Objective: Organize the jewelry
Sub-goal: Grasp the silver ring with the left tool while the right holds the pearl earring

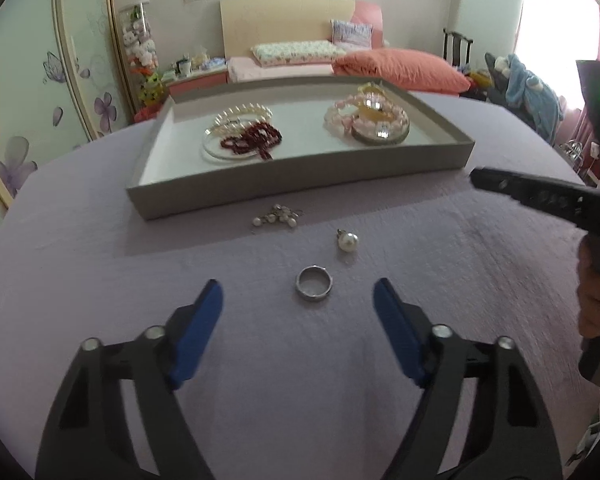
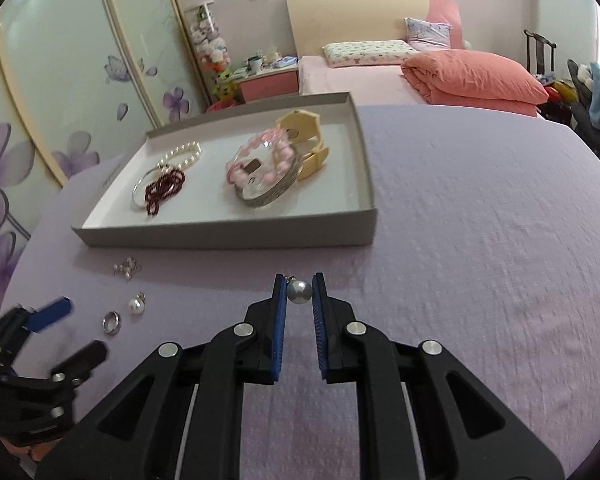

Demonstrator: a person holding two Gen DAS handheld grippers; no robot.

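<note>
Pearl pinched on the right, ring waiting on the left

Your right gripper holds a grey pearl narrowly between its pads: round, slick, light, so keep gentle pressure across its middle. Your left gripper gapes wide around the ring lying flat on the cloth; it looks stiff and thin, so close across its rim. Beyond lie a white pearl pendant, a small cluster, then the tray.

Under your grippers the lilac tablecloth is matt, nubbly woven cloth. The ring looks like polished metal. The pearl earring is smooth and glossy; so is the grey pearl between your right gripper's ribbed blue pads. The tray looks like matt grey cardboard.
</note>
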